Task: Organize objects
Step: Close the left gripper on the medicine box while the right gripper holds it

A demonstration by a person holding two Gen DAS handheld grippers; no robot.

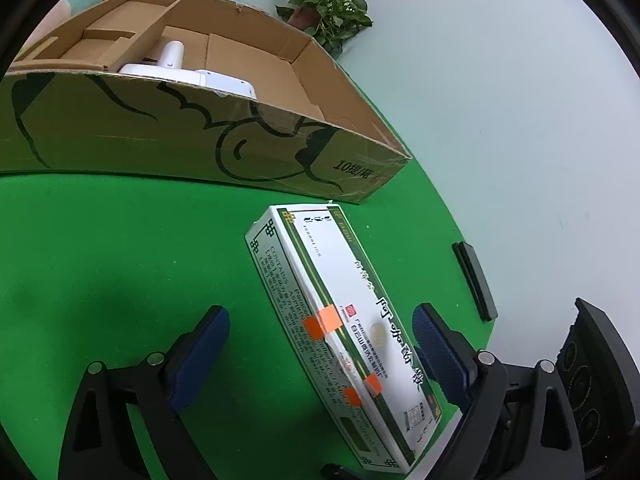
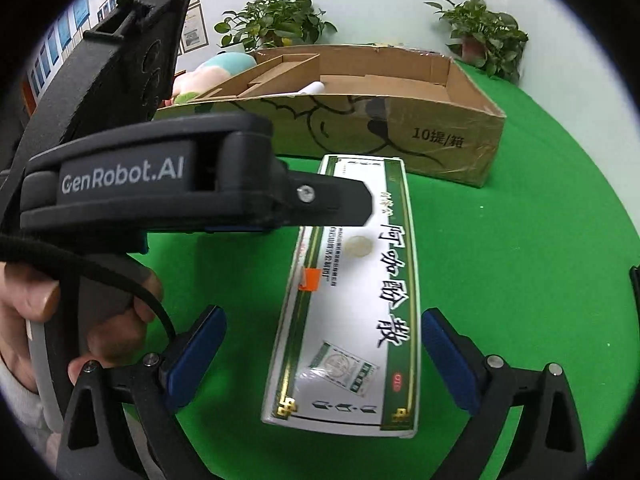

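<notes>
Medicine box (image 1: 340,332) is lying flat on the green desk (image 1: 120,248), not packed yet. Carton (image 1: 192,136) behind it already holds some white item (image 1: 188,74). Both my hand-held grippers, left (image 1: 320,348) and right (image 2: 324,354), are spread around the box, not pinching.

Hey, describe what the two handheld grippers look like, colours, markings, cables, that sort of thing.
Both are black plastic with blue ribbed pads on the jaws and small silver pivot pins. The left gripper carries white lettering reading GenRobot.AI on its side, and a black cable runs past the hand holding it. The right gripper matches it.
</notes>
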